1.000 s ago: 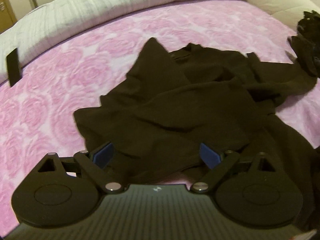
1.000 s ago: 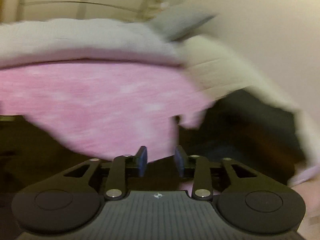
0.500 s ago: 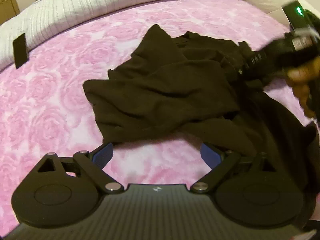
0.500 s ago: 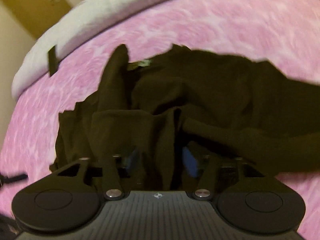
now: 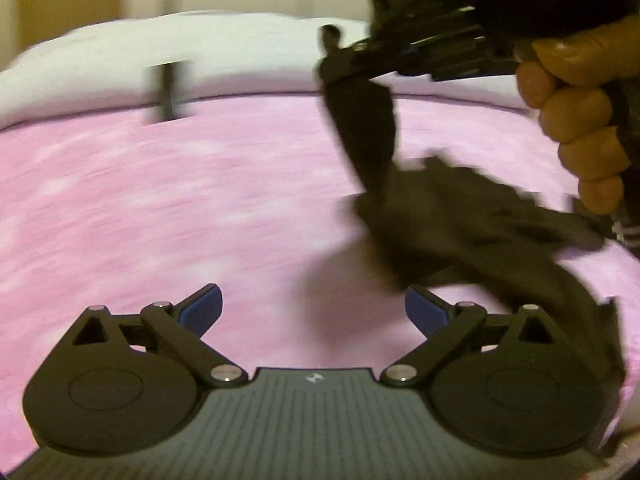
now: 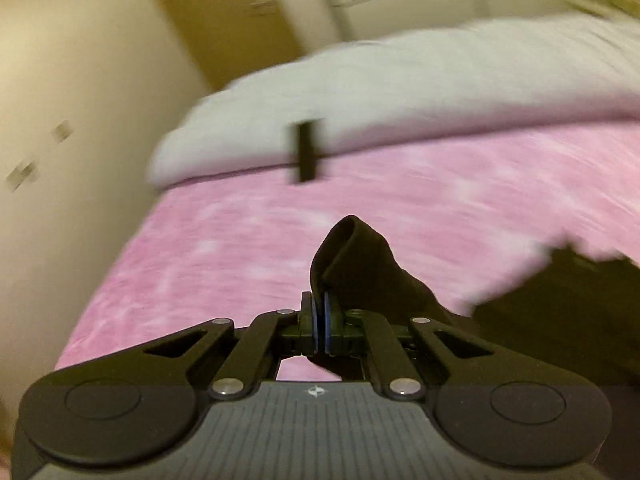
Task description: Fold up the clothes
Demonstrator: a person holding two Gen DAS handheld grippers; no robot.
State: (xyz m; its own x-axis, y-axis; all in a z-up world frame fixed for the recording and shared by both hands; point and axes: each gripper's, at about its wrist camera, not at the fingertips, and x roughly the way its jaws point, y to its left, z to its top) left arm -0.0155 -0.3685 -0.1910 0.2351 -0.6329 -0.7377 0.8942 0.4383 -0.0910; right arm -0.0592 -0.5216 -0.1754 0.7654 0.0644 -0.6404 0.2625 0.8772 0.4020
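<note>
Black garment [image 6: 360,264] pinched between right gripper [image 6: 320,320] fingers; left gripper [image 5: 313,312] fingers spread, empty.

Both views carry warm, yellowish indoor light of moderate level; its source cannot be seen. Motion blur is heavy: the pink bedspread [image 5: 168,208] smears into horizontal streaks, the white duvet [image 6: 400,92] loses all texture, and the dark garment [image 5: 472,216] shows ragged, doubled edges at centre right. The left tongs [image 5: 313,311] and right tongs [image 6: 320,322], low in frame, stay sharp. A soft shadow lies under the garment. Fisheye curvature bows the bed edge; corners vignette to black. No glare.
</note>
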